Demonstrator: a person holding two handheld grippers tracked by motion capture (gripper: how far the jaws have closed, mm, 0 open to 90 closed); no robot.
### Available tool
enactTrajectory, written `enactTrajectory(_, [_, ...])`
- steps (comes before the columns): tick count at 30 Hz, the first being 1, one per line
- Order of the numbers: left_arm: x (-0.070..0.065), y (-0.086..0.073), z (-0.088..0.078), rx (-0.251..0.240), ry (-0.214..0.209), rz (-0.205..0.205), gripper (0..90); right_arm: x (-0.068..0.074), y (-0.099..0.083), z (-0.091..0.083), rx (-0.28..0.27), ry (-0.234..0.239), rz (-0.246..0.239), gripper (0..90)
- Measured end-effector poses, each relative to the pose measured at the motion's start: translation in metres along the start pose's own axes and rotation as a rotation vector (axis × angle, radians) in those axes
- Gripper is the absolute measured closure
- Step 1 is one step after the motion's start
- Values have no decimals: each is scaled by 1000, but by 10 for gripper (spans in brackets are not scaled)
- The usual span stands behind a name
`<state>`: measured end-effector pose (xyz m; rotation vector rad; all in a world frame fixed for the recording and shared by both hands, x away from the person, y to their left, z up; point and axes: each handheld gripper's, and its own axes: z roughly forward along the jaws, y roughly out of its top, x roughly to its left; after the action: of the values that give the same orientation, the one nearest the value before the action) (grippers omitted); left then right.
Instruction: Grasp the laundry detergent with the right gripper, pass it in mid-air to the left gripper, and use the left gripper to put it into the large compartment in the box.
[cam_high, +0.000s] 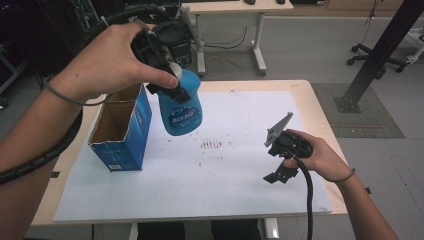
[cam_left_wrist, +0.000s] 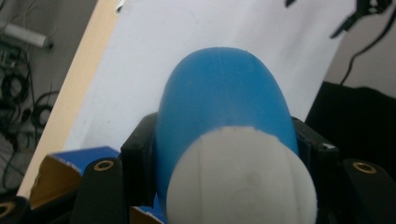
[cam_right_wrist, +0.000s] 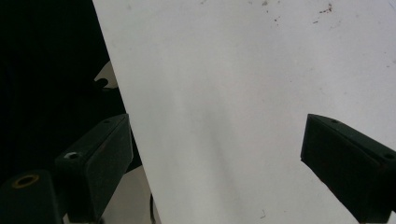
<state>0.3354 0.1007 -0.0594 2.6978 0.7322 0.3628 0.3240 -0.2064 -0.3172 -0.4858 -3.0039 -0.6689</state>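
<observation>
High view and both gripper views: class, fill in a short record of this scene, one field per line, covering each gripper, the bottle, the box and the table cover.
left gripper: shut on blue plastic bottle, held above the table
blue plastic bottle: white cap, lifted, beside the box
open blue cardboard box: upright on the sheet, top open
right gripper: open, holding nothing, low over the sheet
white paper sheet: covers the tabletop, dark specks near its middle

On the surface (cam_high: 310, 100) lies a paper sheet (cam_high: 240, 175). An open box (cam_high: 122, 130) stands on its left part, a bottle (cam_high: 181, 107) held just right of it, above the sheet.
</observation>
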Motion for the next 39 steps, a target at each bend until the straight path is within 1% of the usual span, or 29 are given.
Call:
enactTrajectory(2, [0, 0, 0, 0, 0, 0, 379, -1, 1, 1, 0, -1, -1, 91])
enactTrajectory(5, [14, -5, -6, 0, 10, -80, 379, -1, 1, 2, 1, 2, -1, 91])
enactTrajectory(6, [23, -9, -9, -5, 25, -132, 379, -1, 1, 2, -1, 0, -1, 91])
enactTrajectory(7, [23, -9, -9, -5, 25, -132, 379, -1, 1, 2, -1, 0, -1, 91])
enactTrajectory(8, [26, -11, -10, -4, 32, -146, 379, -2, 1, 2, 0, 3, -1, 91])
enactTrajectory(9, [32, -14, -13, 3, 48, -170, 379, -2, 1, 2, 1, 2, 0, 91])
enactTrajectory(10, [32, -14, -13, 3, 48, -170, 379, -2, 1, 2, 1, 2, 0, 91])
enactTrajectory(11, [41, -19, -15, 5, 69, -219, 379, -2, 1, 3, 0, 2, -2, 90])
enactTrajectory(12, [41, -19, -15, 5, 69, -219, 379, -2, 1, 3, 0, 2, -2, 90])
enactTrajectory(13, [54, -27, -18, 15, 103, -279, 380, -2, 1, 3, 0, 4, -1, 90])
enactTrajectory(15, [54, -27, -18, 15, 103, -279, 379, -3, 2, 4, 2, 6, -1, 90])
enactTrajectory(17, [71, -40, -19, 18, 131, -368, 379, -3, 2, 5, 3, 6, -4, 90])
enactTrajectory(18, [71, -40, -19, 18, 131, -368, 379, -3, 2, 5, 3, 6, -4, 90])
enactTrajectory(19, [76, -44, -19, 21, 137, -390, 379, -3, 3, 5, 1, 8, -4, 90])
enactTrajectory(20, [92, -59, -22, 32, 164, -472, 379, -3, 3, 5, 0, 7, -4, 90])
enactTrajectory(23, [92, -59, -22, 32, 164, -472, 379, -3, 3, 6, -1, 8, -5, 90])
enactTrajectory(24, [106, -73, -24, 49, 184, -552, 379, -3, 3, 6, -1, 8, -5, 90])
enactTrajectory(27, [106, -73, -24, 49, 184, -552, 379, -3, 2, 7, -2, 6, -3, 90])
enactTrajectory(28, [127, -96, -24, 66, 227, -673, 379, -3, 2, 7, -2, 6, -2, 90])
enactTrajectory(33, [127, -96, -24, 66, 227, -673, 379, -3, 1, 8, -4, 7, 0, 90])
enactTrajectory(35, [132, -103, -25, 65, 234, -696, 379, -3, 1, 8, -6, 7, 0, 90])
enactTrajectory(36, [137, -110, -25, 59, 227, -722, 379, -3, 1, 7, -6, 7, 3, 90])
enactTrajectory(39, [137, -110, -25, 59, 227, -722, 379, -4, 0, 7, -6, 6, 3, 90])
